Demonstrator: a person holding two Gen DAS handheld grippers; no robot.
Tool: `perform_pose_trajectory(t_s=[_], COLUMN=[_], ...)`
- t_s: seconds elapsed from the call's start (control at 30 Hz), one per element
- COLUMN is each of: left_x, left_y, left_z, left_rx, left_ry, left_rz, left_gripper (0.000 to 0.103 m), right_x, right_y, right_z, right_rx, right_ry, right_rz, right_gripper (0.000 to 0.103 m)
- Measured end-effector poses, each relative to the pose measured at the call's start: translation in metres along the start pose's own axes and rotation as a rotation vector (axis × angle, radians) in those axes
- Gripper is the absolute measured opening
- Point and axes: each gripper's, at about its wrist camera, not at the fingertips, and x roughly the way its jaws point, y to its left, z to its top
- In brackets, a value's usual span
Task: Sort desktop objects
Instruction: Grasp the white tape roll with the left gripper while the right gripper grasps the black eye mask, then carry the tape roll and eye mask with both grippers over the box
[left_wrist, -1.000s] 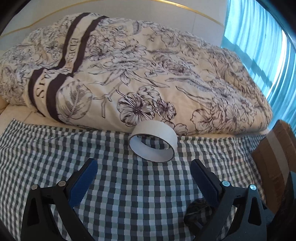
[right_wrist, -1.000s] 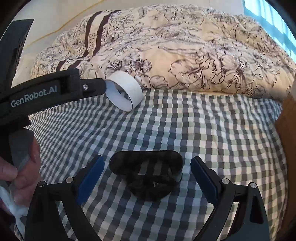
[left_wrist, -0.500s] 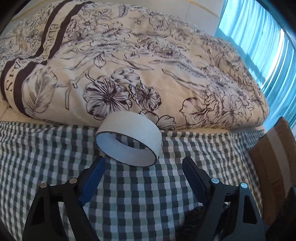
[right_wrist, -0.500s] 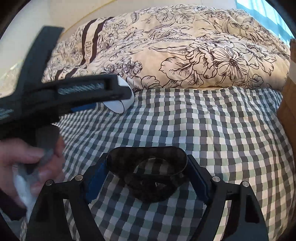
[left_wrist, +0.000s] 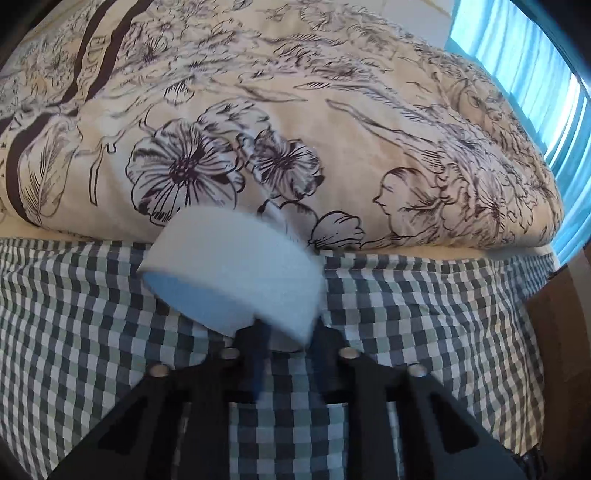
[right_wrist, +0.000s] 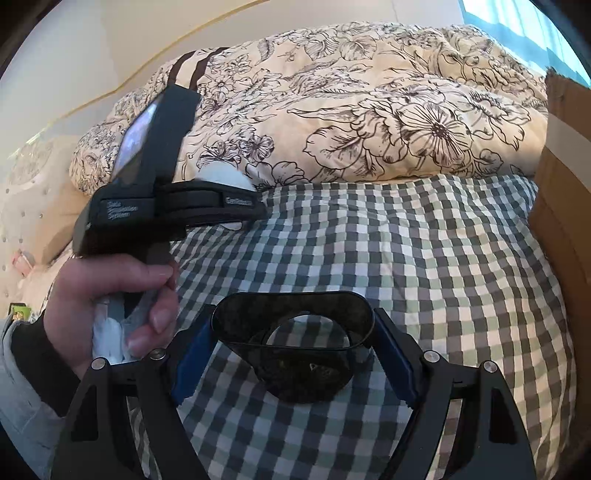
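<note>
fingers of the left gripper (left_wrist: 284, 336) are sitting close together, pinching the near rim of the white tape roll (left_wrist: 236, 273); motion blur is softening the roll's edges. the roll is tilting on the checked cloth (left_wrist: 424, 306), its far side lying against the flowered quilt (left_wrist: 332, 129). in the right wrist view the left gripper (right_wrist: 255, 210) is showing side-on, and a hand (right_wrist: 110, 295) is gripping its handle, with only a sliver of the white roll (right_wrist: 225, 173) showing behind it.

fingers of the right gripper (right_wrist: 291, 354) are pressing on both sides of the dark tape roll (right_wrist: 295, 339), whose wall is bowing into a flattened oval between the blue pads (right_wrist: 192, 362). whether the dark roll is touching the checked cloth (right_wrist: 443, 266) or hanging just above it cannot be told. a cardboard box (right_wrist: 565, 184) is standing at the right edge of the cloth, well apart from both rolls. blue curtains (left_wrist: 517, 48) are hanging behind the quilt on the right.
</note>
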Motion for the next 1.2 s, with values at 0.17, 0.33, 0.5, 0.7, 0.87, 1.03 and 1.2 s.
perform_pose_trajectory(t_s=[0.17, 0.33, 0.5, 0.7, 0.87, 1.03, 1.2], left_x=[-0.019, -0.045, -0.072, -0.112, -0.14, -0.172, -0.203], left_y=[0.0, 0.004, 0.004, 0.004, 0.003, 0.003, 0.001], left_z=[0.001, 0.004, -0.002, -0.02, -0.037, -0.055, -0.069], left_rx=[0.022, -0.002, -0.032, -0.042, -0.047, -0.058, -0.065], left_ry=[-0.033, -0.063, -0.069, -0.093, -0.103, -0.12, -0.149], left_rz=[0.005, 0.011, 0.003, 0.007, 0.018, 0.029, 0.045], left_gripper=[0.007, 0.006, 0.006, 0.006, 0.007, 0.006, 0.006], right_x=[-0.008, -0.026, -0.046, -0.075, -0.098, -0.122, -0.145], right_y=[0.0, 0.008, 0.016, 0.026, 0.033, 0.039, 0.042], right_z=[-0.004, -0.005, -0.006, -0.013, -0.024, -0.037, -0.049], right_rx=[0.006, -0.015, -0.025, -0.052, -0.06, -0.071, -0.078], right_ry=[0.002, -0.002, -0.009, -0.01, -0.003, -0.002, 0.003], right_rz=[-0.009, -0.013, -0.011, -0.011, -0.009, -0.011, -0.015], right_gripper=[0.081, 0.081, 0.081, 0.081, 0.081, 0.081, 0.081])
